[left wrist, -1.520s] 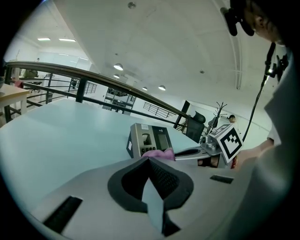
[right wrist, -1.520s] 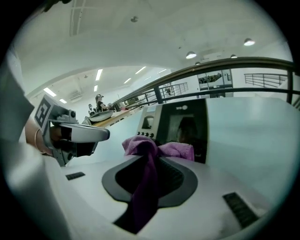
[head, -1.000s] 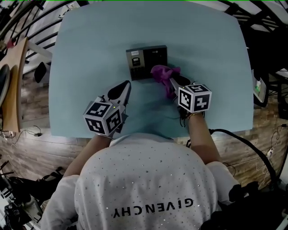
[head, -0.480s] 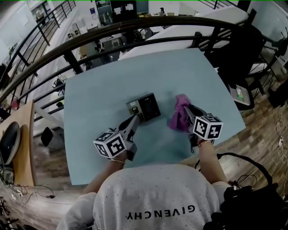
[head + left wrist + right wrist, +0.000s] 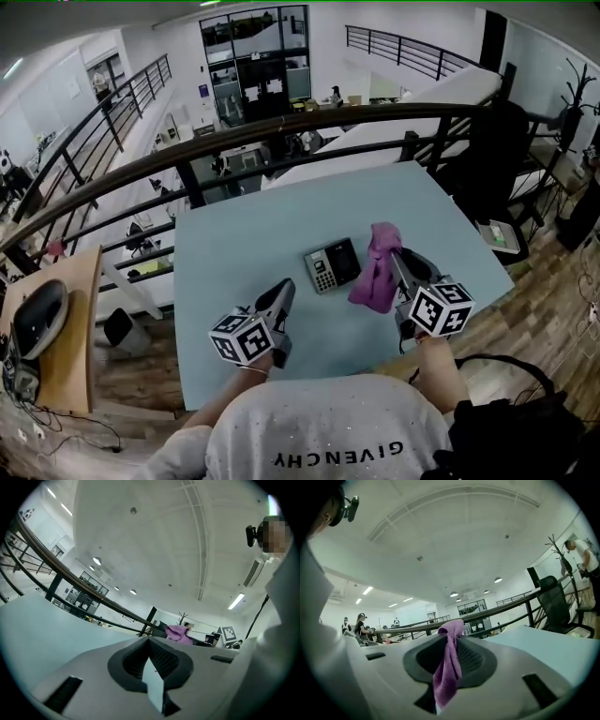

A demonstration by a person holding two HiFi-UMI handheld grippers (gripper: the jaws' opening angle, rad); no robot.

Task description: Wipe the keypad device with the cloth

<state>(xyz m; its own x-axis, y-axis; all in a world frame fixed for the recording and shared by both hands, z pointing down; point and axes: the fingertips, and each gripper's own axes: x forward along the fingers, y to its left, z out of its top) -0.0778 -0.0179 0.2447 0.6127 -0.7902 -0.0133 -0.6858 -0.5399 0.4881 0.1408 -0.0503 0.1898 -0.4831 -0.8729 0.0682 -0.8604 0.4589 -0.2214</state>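
Far left of the head view: a wooden side table (image 5: 70,375) with a dark round object on it. A dark railing (image 5: 281,127) arcs across behind the light blue table (image 5: 244,225). Lower centre-left, my left gripper (image 5: 284,292) points up-right over the table with its jaws pressed together on nothing, tip near the keypad device (image 5: 333,265) but apart from it. The device lies flat mid-table. Just right of it hangs the purple cloth (image 5: 377,272), so close I can't tell if they touch. My right gripper (image 5: 396,255) is clenched on the cloth (image 5: 447,672), which droops between the jaws and covers their middle. At the upper right, a black chair (image 5: 497,141) stands past the table edge.
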